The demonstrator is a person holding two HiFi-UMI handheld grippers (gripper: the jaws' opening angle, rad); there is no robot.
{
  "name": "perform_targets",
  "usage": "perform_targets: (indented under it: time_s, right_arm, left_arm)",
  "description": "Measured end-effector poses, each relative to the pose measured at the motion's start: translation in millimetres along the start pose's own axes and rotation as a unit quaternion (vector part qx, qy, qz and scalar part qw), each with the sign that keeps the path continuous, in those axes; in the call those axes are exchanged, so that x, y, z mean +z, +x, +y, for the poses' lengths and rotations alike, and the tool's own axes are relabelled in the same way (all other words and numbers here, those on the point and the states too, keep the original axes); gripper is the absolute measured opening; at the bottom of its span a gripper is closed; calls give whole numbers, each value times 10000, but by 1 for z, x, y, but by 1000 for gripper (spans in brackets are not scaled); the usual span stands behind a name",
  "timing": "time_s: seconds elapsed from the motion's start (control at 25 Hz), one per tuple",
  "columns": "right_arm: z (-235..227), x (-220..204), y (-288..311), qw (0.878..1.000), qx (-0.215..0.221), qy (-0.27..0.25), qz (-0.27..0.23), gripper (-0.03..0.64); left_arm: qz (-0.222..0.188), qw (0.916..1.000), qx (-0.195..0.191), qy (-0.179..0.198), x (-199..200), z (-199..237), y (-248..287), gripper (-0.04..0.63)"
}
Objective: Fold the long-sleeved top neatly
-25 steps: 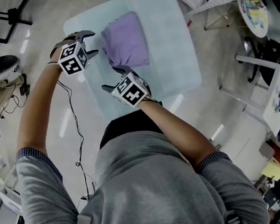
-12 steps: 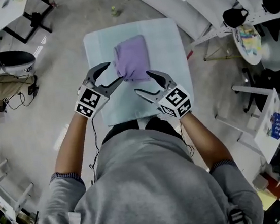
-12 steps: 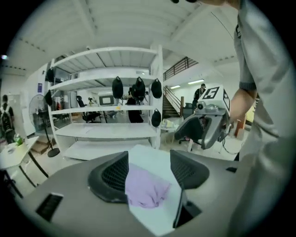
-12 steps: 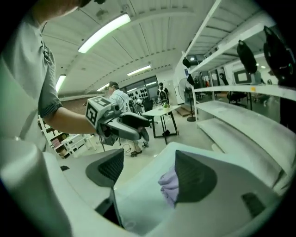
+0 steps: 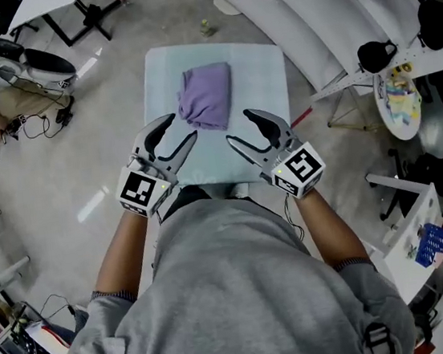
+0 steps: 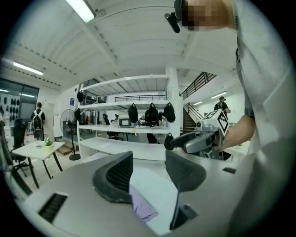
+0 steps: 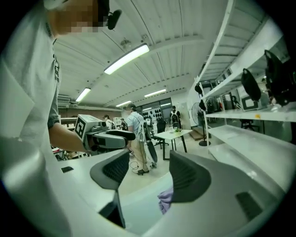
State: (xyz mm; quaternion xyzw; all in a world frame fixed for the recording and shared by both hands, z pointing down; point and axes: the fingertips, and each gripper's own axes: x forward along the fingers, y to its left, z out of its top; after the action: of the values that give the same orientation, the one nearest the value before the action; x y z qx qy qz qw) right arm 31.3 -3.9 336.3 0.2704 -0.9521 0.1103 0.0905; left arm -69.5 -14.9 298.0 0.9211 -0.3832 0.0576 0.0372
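Right, nearest first: the person's grey shirt (image 5: 237, 291) fills the bottom of the head view, forearms out either side. Just past the chest, left gripper (image 5: 184, 125) and right gripper (image 5: 237, 126) hang side by side, marker cubes (image 5: 143, 192) toward the body, tips aimed at the surface (image 5: 264, 69). Both sets of fingers are parted w/ nothing btwn them. They've just been closing a bit but don't meet. Each gripper view confirms it: clear gap btwn the pads, only air and the surface below showing through. Neither gripper touches cloth.

Beyond the tips, the long-sleeved top (image 5: 207, 95) lies on the surface, approx mid-width, toward the far edge. It's a compact purple rectangle w/ fairly square sides, but the near end looks bunched into a point, not flat. Prob why the grippers sit as they do: one each side of that near end, so either could drop onto it for a last tidy. My read: folding is basically done, and the grippers are held clear so the fold isn't dragged open. If anything's left, it's flattening that bunch. Light pinch, no tugging, or the layers may slide.

Further out: floor (image 5: 159, 10) round the surface, cables (image 5: 36, 123) at far left, white shelving (image 5: 279, 2) at far right w/ dark items (image 5: 375, 55) near it; can't tell what they are. The right gripper view shows other people (image 7: 136, 134) standing well back in the room, not involved.
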Motion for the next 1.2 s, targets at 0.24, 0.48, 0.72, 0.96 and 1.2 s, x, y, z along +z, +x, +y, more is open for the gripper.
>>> perform_targets:
  time_s: [0.24,0.48,0.72,0.96,1.2]
  right_arm:
    - [13,12,-41,9983,372,-227,-399,151]
    - [19,23,-62,9963,281,-413,-698,8]
    - [27,25,-73,9950,258,-770,-580,8]
    - [26,25,-72,9947,-5,-850,-573,8]
    - [31,15,-73,9963,55,-635,-578,8]
  left_arm:
    - [-276,9982,471,241,15,-47,-4,143]
    - [-429,9952,845,252,18,-66,-13,26]
    - [-503,9958,764,106,19,-83,-17,15]
    - [-479,9960,741,99,17,-88,-21,17]
    - [-610,9952,753,99,20,-94,-22,17]
